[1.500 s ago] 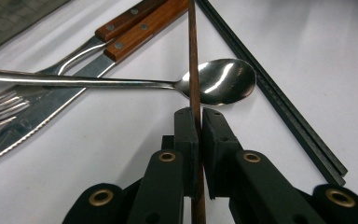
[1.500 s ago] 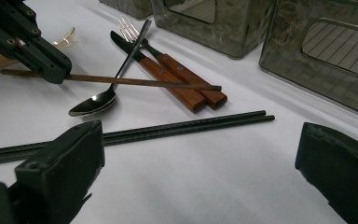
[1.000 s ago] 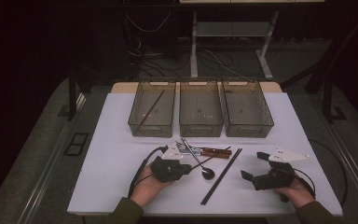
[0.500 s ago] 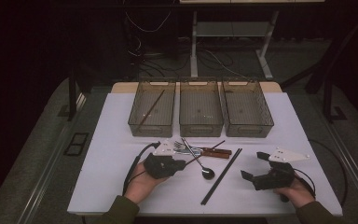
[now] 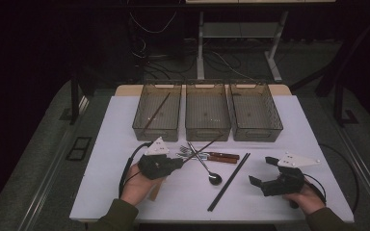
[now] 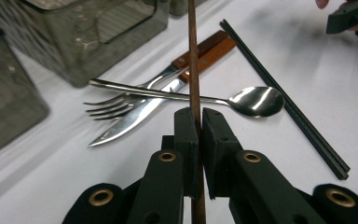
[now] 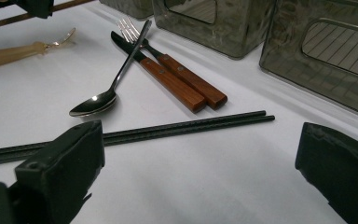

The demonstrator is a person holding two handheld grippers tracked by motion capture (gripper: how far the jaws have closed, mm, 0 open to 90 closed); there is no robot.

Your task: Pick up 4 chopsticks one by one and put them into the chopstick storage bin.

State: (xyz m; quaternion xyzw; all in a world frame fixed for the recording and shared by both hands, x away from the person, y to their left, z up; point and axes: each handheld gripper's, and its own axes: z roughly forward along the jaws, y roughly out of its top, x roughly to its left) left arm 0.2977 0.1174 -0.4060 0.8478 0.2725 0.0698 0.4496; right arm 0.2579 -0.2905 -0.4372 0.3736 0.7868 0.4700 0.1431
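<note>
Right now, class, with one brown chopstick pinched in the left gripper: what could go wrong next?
1. The left gripper holds the brown chopstick near one end; it may pivot or slip.
2. Its long free end passes over the spoon and fork and could knock them when swung toward the left bin.

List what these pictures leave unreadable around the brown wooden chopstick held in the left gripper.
- Brown wooden chopstick: far tip cut off by the top edge, left gripper view.
- Its near end: hidden behind the left gripper, same view.
- Pale wooden-handled utensil: mostly under the left hand, high view; type unclear.
- Left smoky plastic bin: contents too small, high view.
</note>
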